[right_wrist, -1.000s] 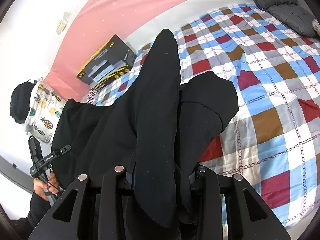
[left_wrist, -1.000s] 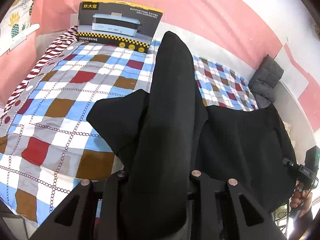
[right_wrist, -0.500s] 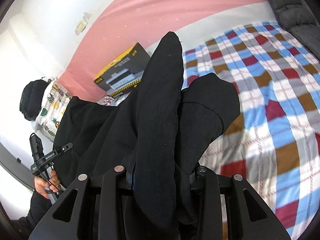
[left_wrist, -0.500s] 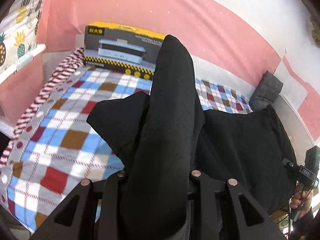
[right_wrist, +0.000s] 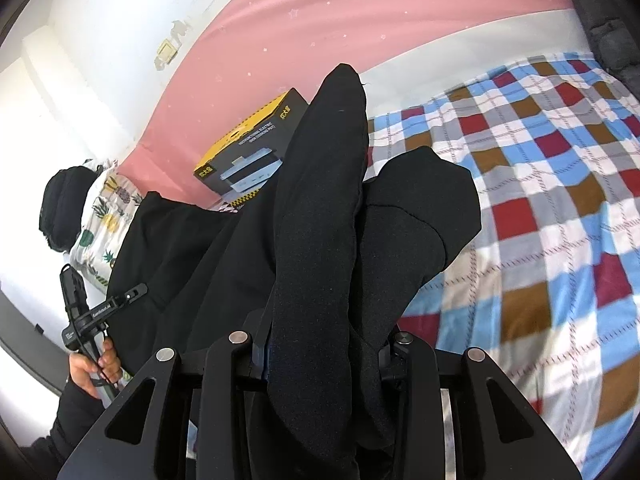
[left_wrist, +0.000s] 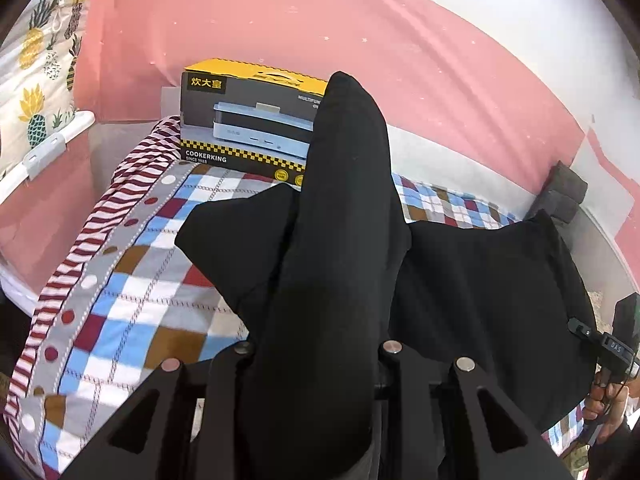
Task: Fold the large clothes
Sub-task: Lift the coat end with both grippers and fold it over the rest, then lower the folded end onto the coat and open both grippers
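Note:
A large black garment hangs stretched between my two grippers above the checked bed. My left gripper is shut on one edge of it; thick black cloth bunches up between the jaws and hides the fingertips. My right gripper is shut on the other edge of the same garment, with folds of cloth draped over the fingers. The right gripper's handle and the hand on it show at the right edge of the left wrist view. The left gripper's handle shows at the left of the right wrist view.
The bed has a red, blue, brown and white checked quilt. A black and yellow cooker box stands at the bed's far end against the pink wall. A pineapple-print cloth hangs at left. Grey cushions lie at right.
Both grippers have risen and tilted up with the garment: the bed has dropped lower in both views and more of the pink wall shows. The grip on the cloth is unchanged.

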The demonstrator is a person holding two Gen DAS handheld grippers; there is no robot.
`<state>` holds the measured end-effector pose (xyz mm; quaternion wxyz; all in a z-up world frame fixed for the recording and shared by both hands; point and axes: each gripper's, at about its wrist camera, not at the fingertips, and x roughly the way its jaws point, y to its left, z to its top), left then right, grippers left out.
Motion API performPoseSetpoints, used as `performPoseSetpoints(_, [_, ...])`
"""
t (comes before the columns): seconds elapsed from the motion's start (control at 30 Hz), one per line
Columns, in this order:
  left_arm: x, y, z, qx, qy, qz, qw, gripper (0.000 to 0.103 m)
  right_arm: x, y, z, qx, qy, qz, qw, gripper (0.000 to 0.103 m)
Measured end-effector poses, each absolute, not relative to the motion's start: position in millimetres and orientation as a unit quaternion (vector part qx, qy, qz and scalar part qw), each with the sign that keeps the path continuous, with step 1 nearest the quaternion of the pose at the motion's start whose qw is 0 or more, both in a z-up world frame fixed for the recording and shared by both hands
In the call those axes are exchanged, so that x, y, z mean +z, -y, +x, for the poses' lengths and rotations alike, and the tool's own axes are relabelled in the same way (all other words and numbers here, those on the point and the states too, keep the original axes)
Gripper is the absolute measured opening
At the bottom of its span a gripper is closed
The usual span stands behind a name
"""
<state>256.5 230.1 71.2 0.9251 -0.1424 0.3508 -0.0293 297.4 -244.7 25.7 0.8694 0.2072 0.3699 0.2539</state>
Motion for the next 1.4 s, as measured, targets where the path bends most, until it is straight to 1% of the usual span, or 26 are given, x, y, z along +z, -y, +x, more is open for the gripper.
performPoseSetpoints(0.23, [51.8,-253.2,308.4,-0.026,-0.346,-0.134,0.928,0.028,1.2,228.4,350.2,0.260,-0.377,0.212,0.863,0.034])
performPoseSetpoints(0.4, [6.6,-270.6,348.8,-0.020,-0.367,-0.137,0.920,0.029,-44.7,222.1,384.7,0.252,-0.406,0.222,0.850,0.035])
performPoseSetpoints(0.53, [-48.0,-286.1,369.9,0.004,-0.404,-0.148,0.903,0.030,-93.9,226.4,399.2,0.228,-0.453,0.222,0.833,0.038])
performPoseSetpoints(0.57, [-59.1,-292.7,371.0,0.010,-0.410,-0.160,0.898,0.032,-106.2,233.2,400.3,0.223,-0.462,0.236,0.825,0.042])
performPoseSetpoints(0.6, [-72.6,-300.8,371.2,0.010,-0.418,-0.178,0.891,0.034,-117.8,240.4,400.8,0.223,-0.469,0.255,0.816,0.047])
performPoseSetpoints(0.63, [-87.3,-309.9,371.6,0.004,-0.424,-0.200,0.883,0.040,-124.4,244.1,401.4,0.225,-0.474,0.264,0.809,0.051])
performPoseSetpoints(0.67, [-96.8,-313.7,370.7,0.001,-0.427,-0.212,0.879,0.045,-130.3,246.0,401.1,0.226,-0.477,0.269,0.805,0.056])
performPoseSetpoints(0.7, [-105.0,-317.1,370.2,-0.001,-0.427,-0.221,0.877,0.048,-132.8,245.9,400.3,0.225,-0.479,0.267,0.805,0.061])
performPoseSetpoints(0.73, [-108.8,-318.0,369.4,-0.002,-0.426,-0.224,0.877,0.053,-133.8,245.9,400.5,0.221,-0.480,0.265,0.806,0.064])
performPoseSetpoints(0.77, [-110.1,-319.2,368.9,-0.001,-0.425,-0.227,0.876,0.056,-134.1,246.5,400.9,0.216,-0.483,0.265,0.806,0.068])
performPoseSetpoints(0.8, [-110.0,-319.7,368.4,-0.002,-0.426,-0.234,0.874,0.056,-133.3,246.9,401.9,0.212,-0.487,0.265,0.805,0.069])
performPoseSetpoints(0.97, [-93.2,-329.6,354.6,0.000,-0.421,-0.247,0.873,0.056,-109.0,259.4,386.9,0.183,-0.485,0.225,0.825,0.069])
performPoseSetpoints(1.1, [-74.2,-342.8,331.4,0.017,-0.392,-0.254,0.884,0.056,-68.6,270.9,368.5,0.130,-0.429,0.161,0.879,0.069])
performPoseSetpoints(1.13, [-68.0,-343.1,327.9,0.023,-0.379,-0.251,0.891,0.054,-58.2,267.7,366.4,0.127,-0.413,0.146,0.890,0.069])
performPoseSetpoints(1.17, [-61.6,-342.5,327.1,0.028,-0.366,-0.249,0.896,0.054,-51.4,262.7,368.2,0.125,-0.405,0.133,0.896,0.068])
performPoseSetpoints(1.23, [-46.0,-335.7,332.1,0.029,-0.344,-0.243,0.907,0.054,-40.7,246.5,375.4,0.115,-0.392,0.094,0.908,0.049])
performPoseSetpoints(1.27, [-39.6,-330.5,338.4,0.026,-0.337,-0.237,0.911,0.054,-39.4,235.1,385.1,0.116,-0.393,0.077,0.909,0.035])
performPoseSetpoints(1.3, [-33.7,-321.5,349.7,0.024,-0.335,-0.218,0.916,0.054,-41.8,225.8,397.4,0.117,-0.398,0.071,0.907,0.030])
performPoseSetpoints(1.4, [-32.8,-293.0,386.8,0.028,-0.349,-0.137,0.927,0.054,-59.4,205.8,430.6,0.120,-0.418,0.061,0.899,0.026])
